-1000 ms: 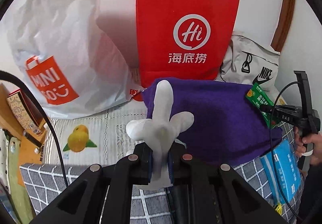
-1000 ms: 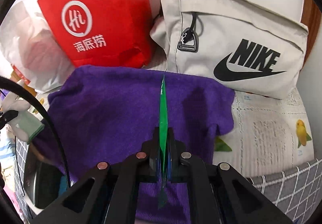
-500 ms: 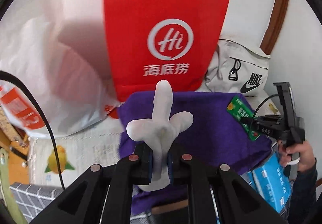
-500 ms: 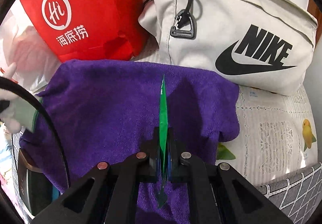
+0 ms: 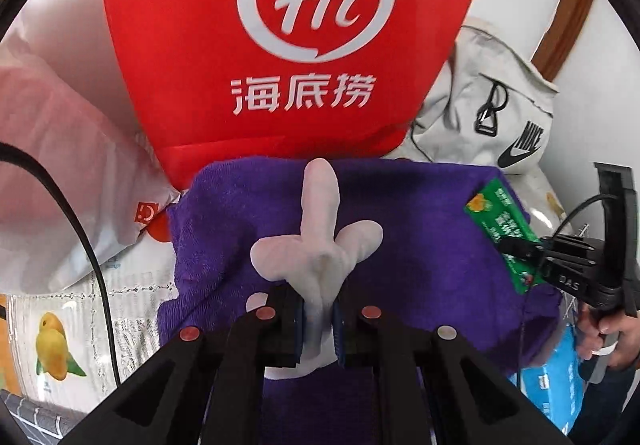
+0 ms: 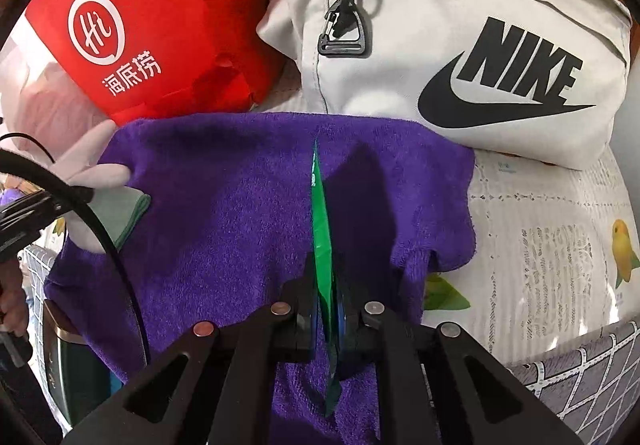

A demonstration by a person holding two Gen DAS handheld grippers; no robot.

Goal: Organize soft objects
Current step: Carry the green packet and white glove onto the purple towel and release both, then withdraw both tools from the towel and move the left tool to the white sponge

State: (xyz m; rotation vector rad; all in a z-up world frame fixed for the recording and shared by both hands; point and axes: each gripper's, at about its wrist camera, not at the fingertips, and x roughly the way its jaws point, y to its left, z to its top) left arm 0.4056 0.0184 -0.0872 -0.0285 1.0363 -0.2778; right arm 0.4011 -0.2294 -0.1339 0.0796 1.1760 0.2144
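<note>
My left gripper (image 5: 318, 309) is shut on a white glove (image 5: 320, 245), whose fingers stick up over a purple towel (image 5: 420, 245). In the right wrist view the glove (image 6: 96, 173) shows a pale green cuff at the towel's left edge. My right gripper (image 6: 325, 309) holds a thin green packet (image 6: 320, 221) edge-on above the towel (image 6: 224, 213). Its jaws are opening, and the packet still stands between the pads. From the left wrist view, the right gripper (image 5: 520, 249) and the packet (image 5: 500, 221) hang over the towel's right side.
Behind the towel stand a red paper bag (image 5: 288, 45), a white plastic bag (image 5: 60, 165) and a beige Nike bag (image 6: 480, 45). A fruit-print cloth (image 6: 560, 245) covers the surface. A blue pack (image 5: 560, 385) lies at the right; a dark container (image 6: 64, 365) sits under the towel's left corner.
My left gripper has carried the glove forward over the purple towel, closer to the red bag. The right gripper has sunk slightly toward the towel, with the packet still in it.
</note>
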